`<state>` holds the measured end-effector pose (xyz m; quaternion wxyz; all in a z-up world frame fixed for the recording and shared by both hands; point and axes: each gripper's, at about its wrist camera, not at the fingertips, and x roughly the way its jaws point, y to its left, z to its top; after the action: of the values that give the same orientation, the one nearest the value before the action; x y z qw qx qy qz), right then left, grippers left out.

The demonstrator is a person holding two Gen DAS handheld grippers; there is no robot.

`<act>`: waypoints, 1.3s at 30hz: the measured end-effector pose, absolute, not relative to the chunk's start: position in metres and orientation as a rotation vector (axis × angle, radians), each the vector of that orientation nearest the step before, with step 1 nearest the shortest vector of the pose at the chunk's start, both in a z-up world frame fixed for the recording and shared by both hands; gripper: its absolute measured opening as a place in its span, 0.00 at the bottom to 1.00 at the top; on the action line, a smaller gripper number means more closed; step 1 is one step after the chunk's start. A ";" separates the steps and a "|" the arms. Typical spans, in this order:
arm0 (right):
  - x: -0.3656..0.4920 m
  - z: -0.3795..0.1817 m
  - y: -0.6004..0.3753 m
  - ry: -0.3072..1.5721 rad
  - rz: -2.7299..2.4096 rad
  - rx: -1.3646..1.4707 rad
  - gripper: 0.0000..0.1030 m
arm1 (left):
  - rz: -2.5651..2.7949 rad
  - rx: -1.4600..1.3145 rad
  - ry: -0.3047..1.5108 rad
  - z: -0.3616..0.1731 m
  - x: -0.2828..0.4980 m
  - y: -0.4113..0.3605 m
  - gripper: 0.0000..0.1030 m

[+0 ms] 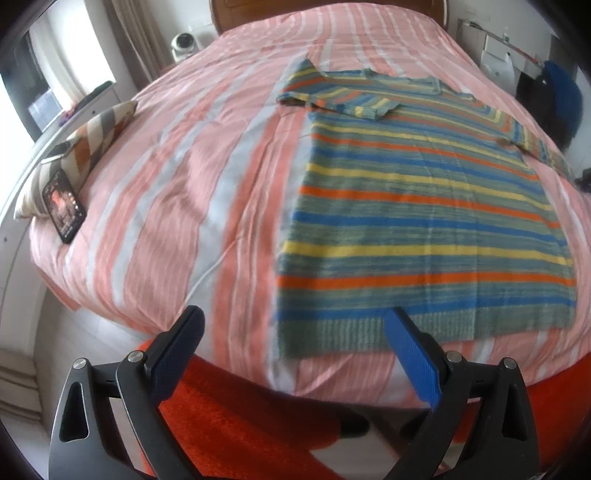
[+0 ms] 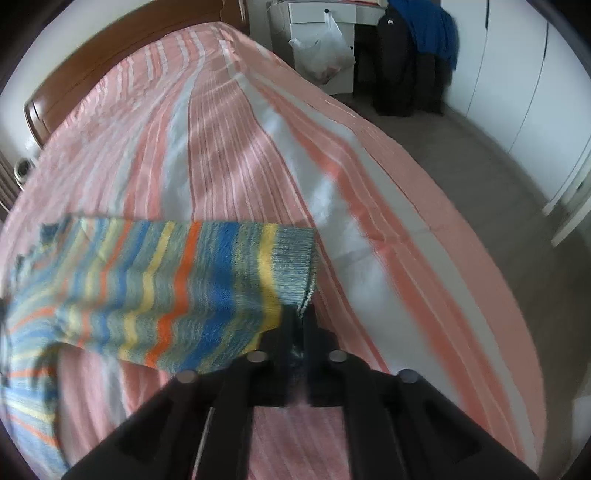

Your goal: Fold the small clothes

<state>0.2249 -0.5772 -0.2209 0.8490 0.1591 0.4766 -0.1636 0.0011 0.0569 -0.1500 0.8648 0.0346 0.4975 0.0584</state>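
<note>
Nearest the left wrist camera, the left gripper (image 1: pixel 295 350) hangs over the foot of the bed (image 1: pixel 207 206) with its blue-padded fingers (image 1: pixel 413 358) spread wide and nothing between them; the right pad sits just in front of the ribbed hem at about 5 o'clock. Beyond it the striped sweater (image 1: pixel 424 206) lies flat on the pink and white cover, filling the view from 4 o'clock up to 1 o'clock, with one sleeve already folded in across the chest near 12 o'clock and the other sleeve stretched outward at 2 o'clock.

In the right wrist view, the right gripper (image 2: pixel 301 314) has its fingers pressed together on the ribbed cuff of that outstretched sleeve (image 2: pixel 177 284), which is raised off the cover and runs away toward 9 o'clock.

The step in hand appears to be the second sleeve fold. The next move likely calls for carrying the cuff across the body to lie over the chest, keeping it flat, then letting go.

Farther off, a phone (image 1: pixel 63 206) leans against a patterned cushion (image 1: pixel 88 140) at 9 o'clock, and a headboard (image 1: pixel 328 9) closes the bed at 12 o'clock.
</note>
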 end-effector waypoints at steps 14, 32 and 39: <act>0.188 -0.225 -0.537 0.970 -0.245 0.300 0.25 | -0.042 0.095 0.909 -0.077 0.093 0.060 0.99; -0.022 -0.206 -0.411 0.811 -0.016 0.302 0.29 | -0.154 0.087 1.032 -0.157 0.262 0.038 0.12; -0.014 -0.194 -0.388 0.752 0.015 0.204 0.29 | 0.363 -0.381 0.888 -0.117 0.236 0.237 0.09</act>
<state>-0.0144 -0.3878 -0.1942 0.9249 0.0997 0.3667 0.0072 0.2357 0.2366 -0.1168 0.8699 -0.1819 0.4245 0.1733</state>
